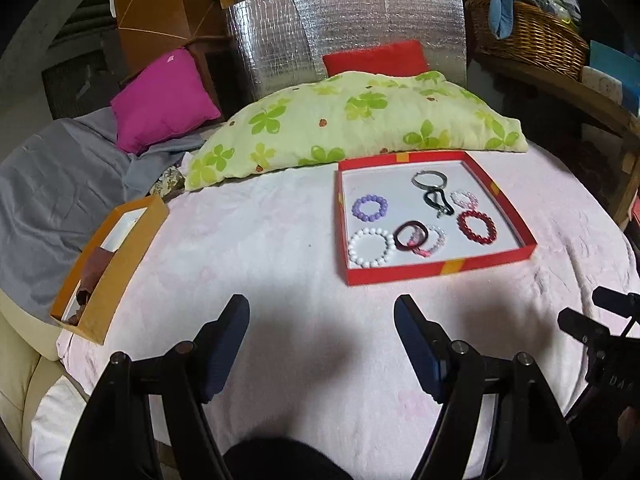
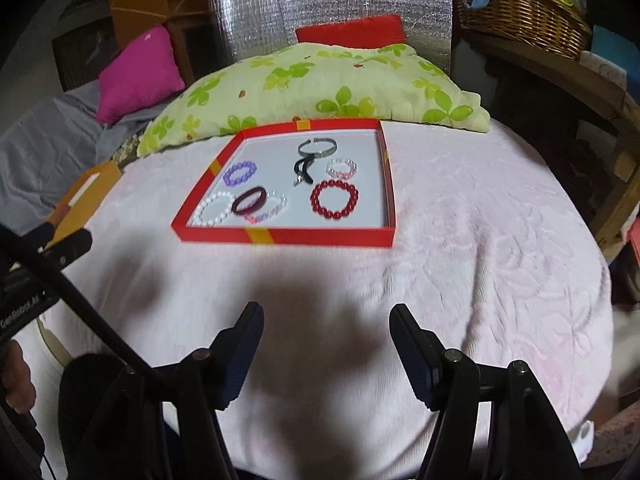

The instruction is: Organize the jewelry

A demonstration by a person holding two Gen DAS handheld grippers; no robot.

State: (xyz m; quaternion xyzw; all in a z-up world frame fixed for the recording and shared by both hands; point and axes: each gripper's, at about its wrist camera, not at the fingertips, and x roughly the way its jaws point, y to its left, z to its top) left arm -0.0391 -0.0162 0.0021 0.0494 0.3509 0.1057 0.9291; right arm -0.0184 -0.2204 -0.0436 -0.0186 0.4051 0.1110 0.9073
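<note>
We see a red tray [image 1: 436, 270] lying on a pink blanket [image 1: 260, 248], with the jewelry inside it on its white floor. Near its left corner sits a white bead bracelet [image 1: 371, 247], and beyond that a purple one [image 1: 369, 207]. A dark red band [image 1: 411, 236] overlaps a clear pink bracelet [image 1: 438, 240] near the middle. A red bead bracelet [image 1: 477, 227] lies on the right, a small pink one [image 1: 464, 199] just beyond it, and a silver bangle [image 1: 429, 179] at the far side touches a black loop [image 1: 437, 202].

Our left gripper [image 1: 322, 320] hovers over the blanket, near us and short of the tray, jaws spread wide and holding nothing. Our right gripper [image 2: 326, 322] is likewise wide apart and bare, with the tray ahead and slightly to its left.

An orange box [image 1: 120, 264] rests at the blanket's left edge, well apart from the tray. A green-leaf pillow [image 1: 352, 120] lies just beyond the tray.
</note>
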